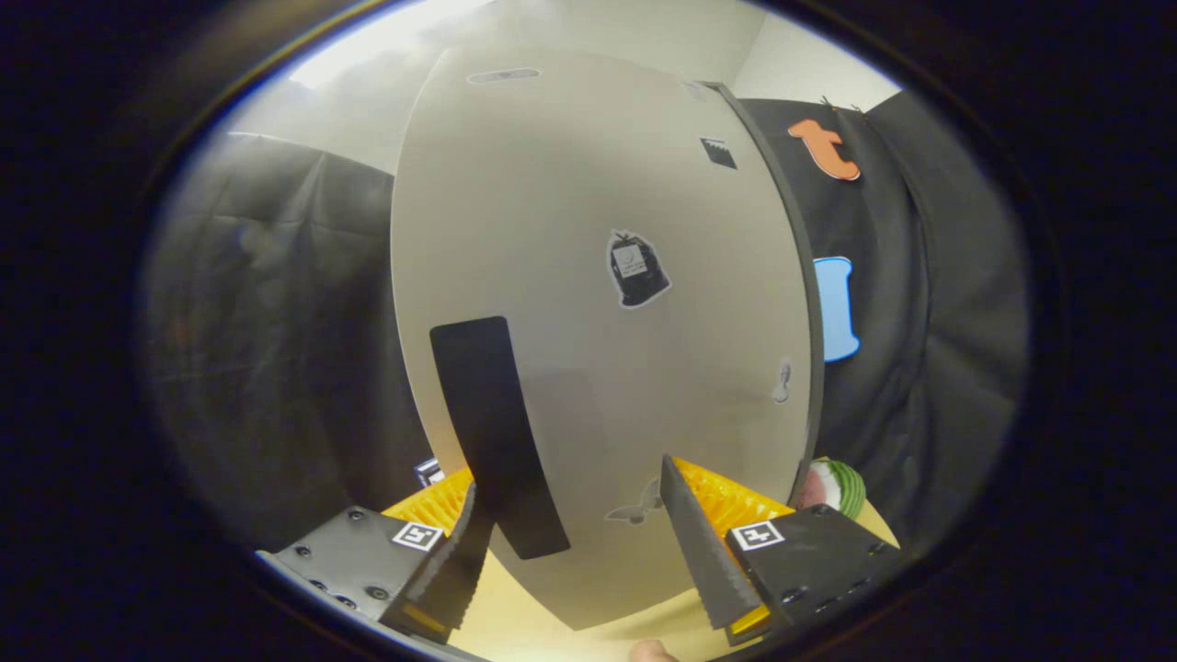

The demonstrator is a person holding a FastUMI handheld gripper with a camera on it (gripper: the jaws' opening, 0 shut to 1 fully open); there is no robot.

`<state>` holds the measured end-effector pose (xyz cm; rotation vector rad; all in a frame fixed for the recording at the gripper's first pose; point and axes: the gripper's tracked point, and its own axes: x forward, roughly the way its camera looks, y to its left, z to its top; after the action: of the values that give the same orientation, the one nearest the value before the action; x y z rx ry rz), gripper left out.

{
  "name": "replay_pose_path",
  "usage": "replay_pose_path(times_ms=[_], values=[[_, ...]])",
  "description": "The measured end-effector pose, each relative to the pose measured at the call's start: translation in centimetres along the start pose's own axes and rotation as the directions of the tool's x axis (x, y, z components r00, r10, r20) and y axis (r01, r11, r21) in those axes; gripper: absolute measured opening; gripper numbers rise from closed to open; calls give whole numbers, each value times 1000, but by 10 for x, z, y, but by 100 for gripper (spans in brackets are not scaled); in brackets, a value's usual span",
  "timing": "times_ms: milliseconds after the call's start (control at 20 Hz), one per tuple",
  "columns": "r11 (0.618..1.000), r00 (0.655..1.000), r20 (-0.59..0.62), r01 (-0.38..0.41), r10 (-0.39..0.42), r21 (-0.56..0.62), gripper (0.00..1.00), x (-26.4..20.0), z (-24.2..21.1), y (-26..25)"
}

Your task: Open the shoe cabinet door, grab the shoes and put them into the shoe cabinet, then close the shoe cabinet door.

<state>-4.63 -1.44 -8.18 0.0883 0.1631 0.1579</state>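
The shoe cabinet door (pixel 598 303), a pale panel, was seen shut and upright, directly ahead of the gripper (pixel 570 542) and close to it. A long dark handle strip (pixel 492 432) was fixed to the door's lower left part, running from about eleven o'clock down to five o'clock, its lower end reaching between the two fingers. The fingers (pixel 703 542) were held spread apart, one at roughly seven o'clock and the other at five o'clock of the door's lower edge; nothing was gripped between them. The left finger's tip was seen just beside the handle strip, at its lower left; whether it touched the strip could not be told.

Several stickers were stuck to the door: a dark bag-shaped sticker (pixel 636 268) near the middle, a small dark square sticker (pixel 718 152) toward one o'clock, a pale oval one (pixel 503 75) near the top at twelve o'clock, and faint pale ones lower down. A dark edge band (pixel 795 248) ran along the door's right side.

A light wooden surface (pixel 515 616) was visible under the door and the fingers. A round green-and-white striped object (pixel 832 487) lay at about four o'clock, just beyond the right finger, beside the door's lower right corner; what it was could not be made out. A small dark and white item (pixel 428 472) was seen at eight o'clock, past the left finger.
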Motion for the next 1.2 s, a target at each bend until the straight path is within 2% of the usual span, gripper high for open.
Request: replay_pose_path(times_ms=[550,800,1200], values=[[998,999,23,37,-36,-50,98,58,-4,25],[993,993,-88,69,-78,-98,98,91,-37,28],[986,990,-36,132,-136,-99,99,120,-31,30]])
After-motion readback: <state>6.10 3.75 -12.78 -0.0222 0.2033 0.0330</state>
